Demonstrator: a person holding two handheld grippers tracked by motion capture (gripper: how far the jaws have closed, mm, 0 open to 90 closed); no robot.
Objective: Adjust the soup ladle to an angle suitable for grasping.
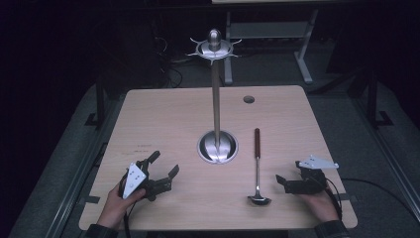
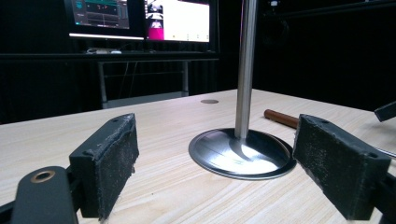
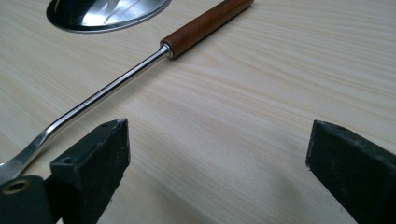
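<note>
- I am watching the left gripper [image 1: 166, 166] sitting on the wooden table [image 1: 163, 114] at its near left; its jaws are gaping wide and holding nothing.
- It is facing the steel stand [image 1: 216, 99], whose round base [image 2: 243, 154] is lying just beyond the pads [image 2: 112, 163].
- The right gripper [image 1: 281, 181] is resting near right, spread wide and empty.
- A ladle [image 1: 257, 168] is lying flat between stand and right gripper, bowl toward me, brown handle [image 3: 205, 23] pointing away.
</note>
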